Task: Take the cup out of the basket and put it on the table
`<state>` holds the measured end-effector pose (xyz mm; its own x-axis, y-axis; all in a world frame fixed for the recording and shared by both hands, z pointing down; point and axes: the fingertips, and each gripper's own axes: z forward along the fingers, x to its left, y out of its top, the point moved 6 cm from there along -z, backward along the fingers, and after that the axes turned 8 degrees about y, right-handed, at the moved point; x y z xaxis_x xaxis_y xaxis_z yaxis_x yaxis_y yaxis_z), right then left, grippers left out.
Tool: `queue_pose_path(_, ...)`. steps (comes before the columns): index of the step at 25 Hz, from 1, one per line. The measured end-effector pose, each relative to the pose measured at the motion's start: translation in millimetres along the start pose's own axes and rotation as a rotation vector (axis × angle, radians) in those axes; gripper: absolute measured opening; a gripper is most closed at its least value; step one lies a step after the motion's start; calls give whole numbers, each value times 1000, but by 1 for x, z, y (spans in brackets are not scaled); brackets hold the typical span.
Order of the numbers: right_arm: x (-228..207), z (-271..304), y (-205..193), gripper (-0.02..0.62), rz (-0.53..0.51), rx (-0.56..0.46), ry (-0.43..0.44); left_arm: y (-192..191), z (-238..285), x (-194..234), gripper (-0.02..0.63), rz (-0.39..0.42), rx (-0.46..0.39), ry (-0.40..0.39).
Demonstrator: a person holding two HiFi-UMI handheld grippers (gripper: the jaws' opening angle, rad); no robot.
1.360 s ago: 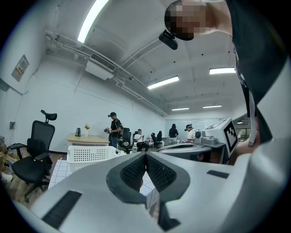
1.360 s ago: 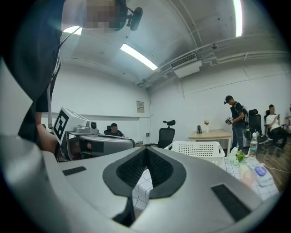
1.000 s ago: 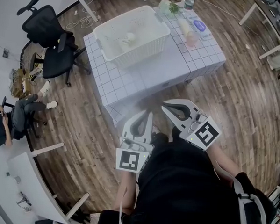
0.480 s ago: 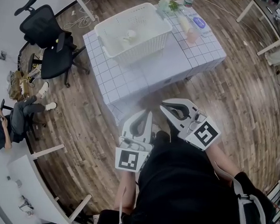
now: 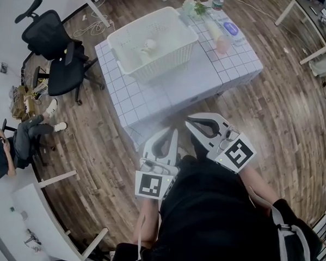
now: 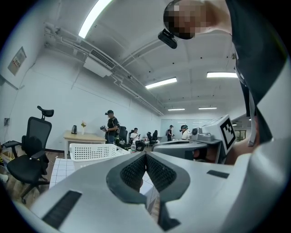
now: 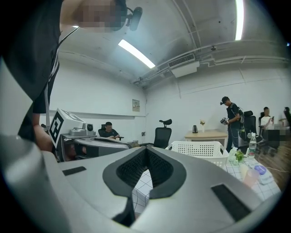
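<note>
As things stand: the task has not begun; both grippers hang well short of the basket (image 5: 162,66), off the near edge of the table (image 5: 153,102).
Left gripper (image 5: 172,132): jaws pressed together, nothing between them.
Right gripper (image 5: 189,122): likewise closed and empty.
Cup (image 5: 150,44): a pale shape inside the basket, near its middle; probably the cup, but too small to be sure.
Doing it well: I would open one gripper before crossing the rim, come down from above, take the cup by its wall and lift it clear. Then set it on bare table on the basket's near side, away from the small items (image 5: 223,45) beyond it.
Writing: only black-and-white squares on each marker cube (image 5: 151,185); the wall sign (image 7: 136,105) is unreadable.
</note>
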<state>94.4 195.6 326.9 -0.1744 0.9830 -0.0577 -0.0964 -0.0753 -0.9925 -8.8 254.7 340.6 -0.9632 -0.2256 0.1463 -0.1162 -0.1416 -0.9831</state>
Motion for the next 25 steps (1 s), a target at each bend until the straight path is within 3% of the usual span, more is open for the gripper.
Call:
queue_pose_path(3, -14, 6, 1, 15, -8, -6, 16, 9, 13, 4, 9, -41, -9, 22)
queue_pose_path(9, -44, 20, 7, 15, -11, -16, 45, 7, 36, 19, 9, -10, 8, 48)
queue_pose_path(25, -131, 46, 12, 15, -11, -17, 117, 25, 115, 42, 9, -15, 4, 114)
